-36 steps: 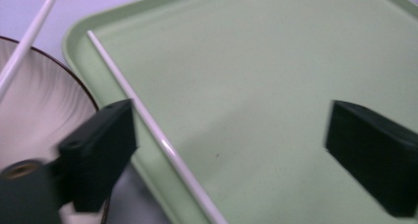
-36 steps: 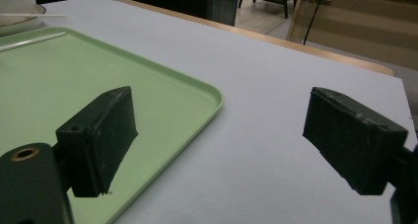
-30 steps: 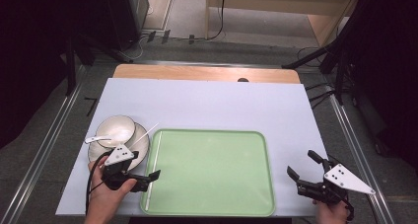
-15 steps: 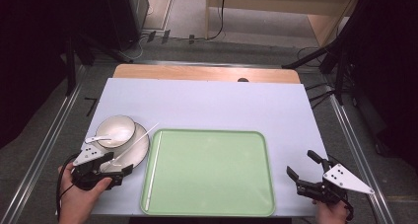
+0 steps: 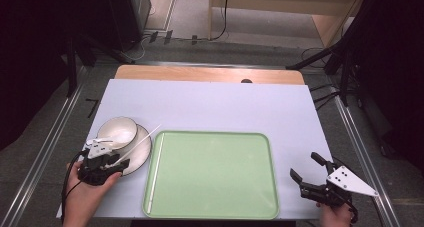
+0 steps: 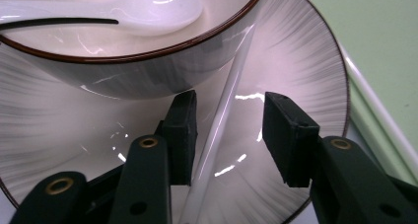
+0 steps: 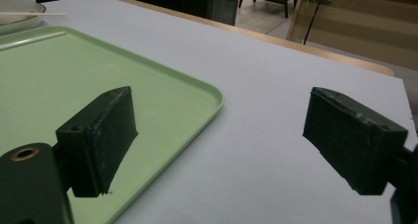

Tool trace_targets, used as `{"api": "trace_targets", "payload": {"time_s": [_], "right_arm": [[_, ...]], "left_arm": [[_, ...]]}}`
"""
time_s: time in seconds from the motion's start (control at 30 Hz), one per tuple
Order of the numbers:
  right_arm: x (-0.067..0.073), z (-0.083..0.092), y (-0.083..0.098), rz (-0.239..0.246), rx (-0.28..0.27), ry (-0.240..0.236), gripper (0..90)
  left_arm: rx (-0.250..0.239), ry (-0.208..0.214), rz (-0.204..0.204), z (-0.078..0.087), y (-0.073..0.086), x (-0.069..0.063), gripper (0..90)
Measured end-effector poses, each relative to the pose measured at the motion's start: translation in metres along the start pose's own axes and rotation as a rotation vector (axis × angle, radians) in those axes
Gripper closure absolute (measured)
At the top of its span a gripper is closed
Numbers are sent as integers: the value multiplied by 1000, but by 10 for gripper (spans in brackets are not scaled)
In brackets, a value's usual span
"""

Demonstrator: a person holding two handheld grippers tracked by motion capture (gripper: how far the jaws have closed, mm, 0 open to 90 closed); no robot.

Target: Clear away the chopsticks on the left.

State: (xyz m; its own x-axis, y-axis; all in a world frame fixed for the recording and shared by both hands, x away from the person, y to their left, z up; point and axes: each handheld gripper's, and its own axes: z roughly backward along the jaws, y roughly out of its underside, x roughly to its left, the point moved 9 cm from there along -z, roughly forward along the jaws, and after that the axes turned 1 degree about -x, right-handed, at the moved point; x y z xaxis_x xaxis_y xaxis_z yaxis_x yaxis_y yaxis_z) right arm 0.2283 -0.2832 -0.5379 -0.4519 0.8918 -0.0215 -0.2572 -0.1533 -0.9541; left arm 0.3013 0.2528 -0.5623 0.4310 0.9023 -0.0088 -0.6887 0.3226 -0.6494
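High view, left tool [image 5: 114, 163]: your left hand [image 5: 85, 189] holds it over the near rim of the plate [image 5: 142, 149], at the counter's [image 5: 225, 104] left side.
High view, chopstick [image 5: 145, 135]: it lies across the plate, beside the bowl [image 5: 117, 132]; its far tip overhangs toward the green tray [image 5: 215, 174].
High view, right tool [image 5: 306, 179]: held over the bare counter, just right of the tray.
Left gripper view, left tool [image 6: 228, 135]: jaws part open and just been closing; the chopstick [image 6: 224, 110] runs between them, with a gap on each side, so nothing is gripped.
Left gripper view, bowl [image 6: 148, 61]: it sits on the plate [image 6: 296, 61] and holds a white spoon [image 6: 123, 12].
Right gripper view, right tool [image 7: 219, 140]: jaws wide apart, empty; the tray [image 7: 74, 71] passes under the left jaw.
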Motion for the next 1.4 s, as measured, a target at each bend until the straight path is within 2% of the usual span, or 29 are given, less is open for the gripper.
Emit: {"api": "trace_targets", "payload": {"time_s": [0.07,0.17,0.2,0.27,0.33,0.37,0.63,0.73,0.97,1.1,1.23,1.4], "right_arm": [[0,0,0,1,0,-1,128],[0,0,0,-1,1,-1,128],[0,0,0,0,2,-1,128],[0,0,1,1,3,-1,128],[0,0,1,0,3,-1,128],[0,-1,1,0,4,-1,128],[0,0,0,1,2,-2,128],[-1,0,0,-4,1,1,128],[-1,1,0,-6,-2,-1,128],[-1,1,0,-6,-2,-1,128],[-1,0,0,-8,0,-1,128],[-1,0,0,-8,-2,-2,128]], "left_arm": [[9,-3,-10,-2,-1,-1,611],[31,-33,-25,-5,0,0,663],[38,-34,-27,-6,0,0,732],[57,-11,-26,-7,1,0,767],[62,44,-26,-7,2,-4,829],[65,36,-39,-7,2,-5,848],[39,70,-65,3,-3,-19,850],[21,110,-65,8,-7,-30,851],[-10,125,-94,15,-13,-50,850],[-13,149,-104,14,-13,-62,850],[6,200,-78,10,-12,-76,850],[7,226,-80,5,-13,-96,850]]}}
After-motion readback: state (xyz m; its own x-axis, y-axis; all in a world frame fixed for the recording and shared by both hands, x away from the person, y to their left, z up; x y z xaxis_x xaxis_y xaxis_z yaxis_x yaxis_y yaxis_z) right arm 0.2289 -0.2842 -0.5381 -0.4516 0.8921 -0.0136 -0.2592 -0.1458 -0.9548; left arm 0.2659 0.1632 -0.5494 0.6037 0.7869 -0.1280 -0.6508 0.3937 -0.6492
